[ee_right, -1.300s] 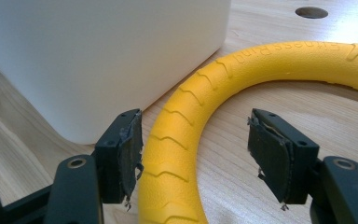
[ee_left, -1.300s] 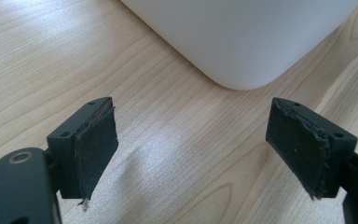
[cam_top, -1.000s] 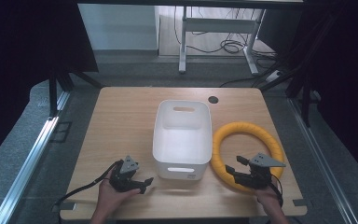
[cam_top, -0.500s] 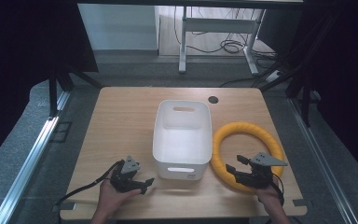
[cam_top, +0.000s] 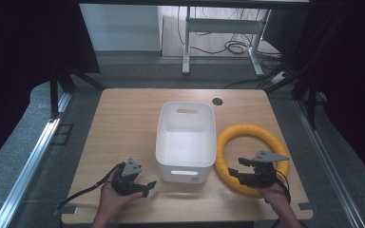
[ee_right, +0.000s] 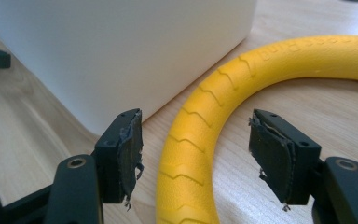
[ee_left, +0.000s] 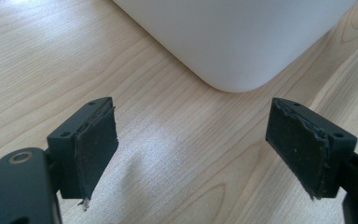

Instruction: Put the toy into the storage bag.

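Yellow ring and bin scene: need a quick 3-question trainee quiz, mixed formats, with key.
1. True or false: the right gripper has its jaws open, one on each side of the yellow ring.
2. Multiple choice: what lies between the jaws of the left gripper? A) the ring B) bare table C) the bin's handle slot
3. Fill in: in the high view, the ring lies on the table to the ____ of the white bin.

Key: 1 true; 2 B; 3 right
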